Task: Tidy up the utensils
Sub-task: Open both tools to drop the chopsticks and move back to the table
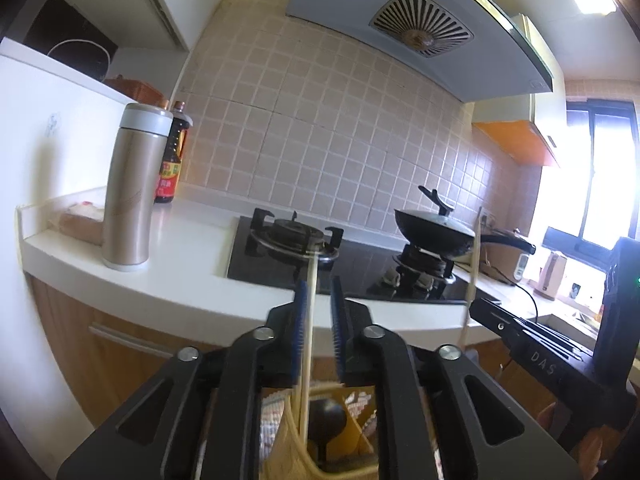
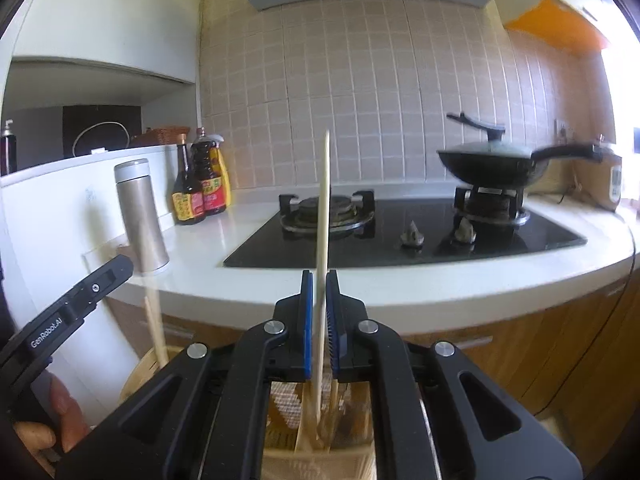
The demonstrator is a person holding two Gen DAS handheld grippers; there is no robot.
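Chopstick (image 2: 324, 216) clamped in right claw (image 2: 319, 312); left claw (image 1: 319, 308) apart, thermos (image 1: 130, 188) beside

Kitchen interior. Wall (image 2: 360, 92) is clad in small beige tiles. White tabletop (image 2: 440, 292) is fitted with a black glass gas hob (image 2: 400, 236); wood-fronted cabinets (image 2: 520, 356) are set beneath. A range hood (image 1: 400, 36) is mounted overhead. Strong daylight is admitted by a dark-framed window (image 1: 600, 176) (heavily overexposed).
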